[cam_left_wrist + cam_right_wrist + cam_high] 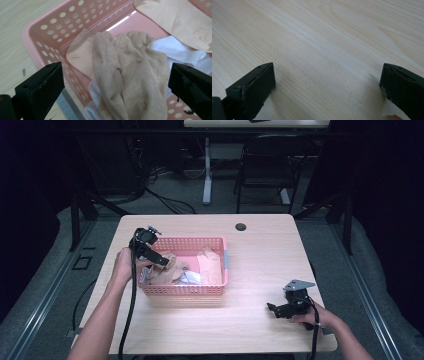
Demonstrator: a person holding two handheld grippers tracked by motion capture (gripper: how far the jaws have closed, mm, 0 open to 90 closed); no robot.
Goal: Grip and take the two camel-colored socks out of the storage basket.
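1. The beige sock (130, 75) lay crumpled in the pink basket (50, 32), at the basket's left end in the high view. It was a soft, ribbed knit, folded into long creases, with its upper part bunched near the middle of the left gripper view.
2. A smoother peach sock (80, 57) lay partly under its left edge, against the basket's perforated wall.
3. White cloth (180, 51) showed beside and beneath the beige sock, and another peach piece (175, 20) lay across the far side of the basket.
4. The left gripper (159, 261) hung over the basket's left end, its jaws spread wide to either side of the beige sock and pinching nothing. Whether they touched the fabric could not be told.
5. The basket stood on the wooden table (260, 245), left of its middle.
6. The right gripper (276, 310) rested low over the bare table near the front right corner, well apart from the basket, jaws spread and empty.
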